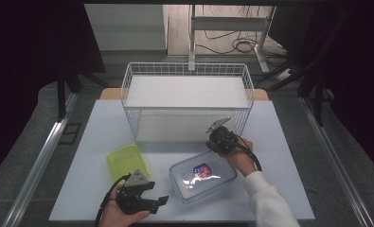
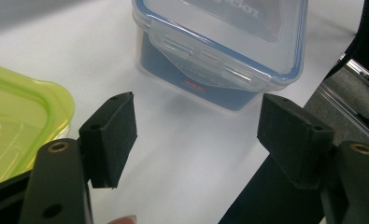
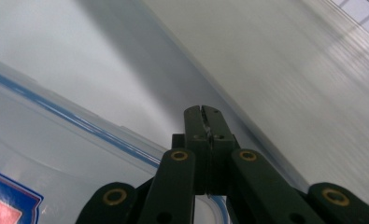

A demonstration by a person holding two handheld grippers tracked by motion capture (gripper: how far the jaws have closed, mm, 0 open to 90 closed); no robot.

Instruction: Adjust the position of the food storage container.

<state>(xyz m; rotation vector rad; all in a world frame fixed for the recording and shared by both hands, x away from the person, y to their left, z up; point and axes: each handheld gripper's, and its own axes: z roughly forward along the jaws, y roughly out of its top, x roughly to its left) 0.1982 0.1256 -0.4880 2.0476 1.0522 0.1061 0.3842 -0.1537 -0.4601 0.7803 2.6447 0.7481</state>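
High view: 2 containers (image 1: 202, 176), 1 basket (image 1: 187, 101)

Dim, dark-edged scene; glare on the clear lid (image 1: 202, 172); close-ups blurred.

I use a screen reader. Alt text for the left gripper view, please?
The left gripper has open jaws aimed at a clear lidded container with blue trim on a white table. A green lid lies at left.
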